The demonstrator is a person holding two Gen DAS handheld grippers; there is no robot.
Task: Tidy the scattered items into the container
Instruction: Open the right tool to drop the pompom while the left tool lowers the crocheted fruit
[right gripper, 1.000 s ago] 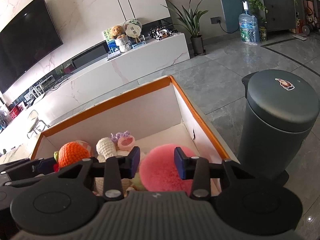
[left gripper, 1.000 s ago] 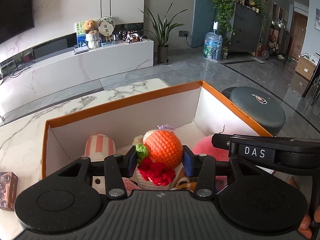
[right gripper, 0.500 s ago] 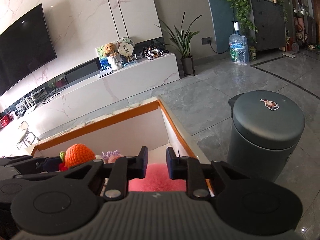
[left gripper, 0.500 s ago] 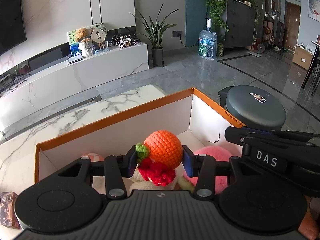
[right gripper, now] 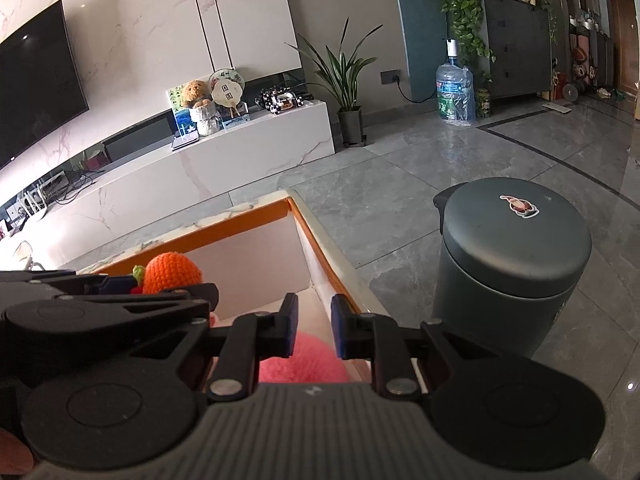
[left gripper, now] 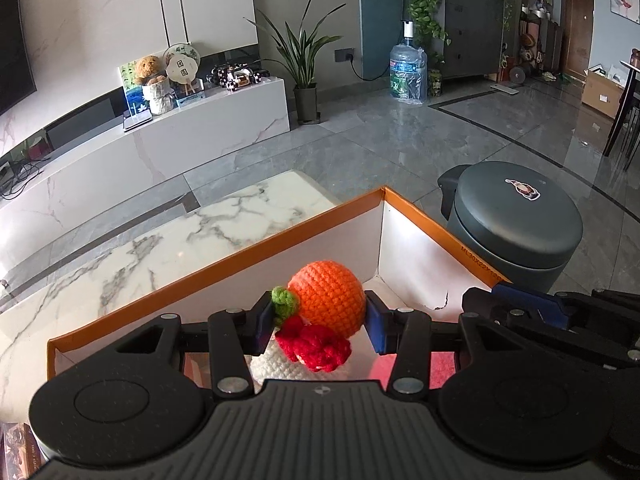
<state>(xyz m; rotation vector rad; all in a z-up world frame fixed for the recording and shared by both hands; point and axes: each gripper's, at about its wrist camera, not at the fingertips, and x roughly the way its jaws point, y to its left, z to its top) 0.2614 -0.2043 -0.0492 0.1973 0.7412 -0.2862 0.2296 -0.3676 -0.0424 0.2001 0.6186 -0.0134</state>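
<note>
A: Box (left gripper: pixel 224 256) filled the lower middle of the left view, orange rim, white walls, sitting on the marble table (left gripper: pixel 168 236). Bin (left gripper: pixel 516 224) stood on the floor just past its right wall.

B: Where was the toy relative to the jaws?

A: Crochet orange (left gripper: pixel 326 294) sat right between the pads of the left gripper (left gripper: pixel 318 322), centre frame, above the box interior. Pads pressed on both sides of it, so clamped. Green leaf faced the left pad, red knit bit hung below. It's near round, no long axis worth aligning.

B: Right one?

A: Right gripper (right gripper: pixel 314 330) was low centre in its own view, over the box's right end. Jaws were closing, narrow gap, nothing between them. The pink puff (right gripper: pixel 300 364) lay under them in the box, not gripped.

B: So left is the one to act.

A: My read, yes. It only needs to lower and let go, since the orange was already over the box.

B: Contents?

A: Pink puff at the right end, something white and knitted (left gripper: pixel 280 364) under the orange. Rest hidden by the grippers. One small carton (left gripper: pixel 16 452) at lower left was outside the box.
</note>
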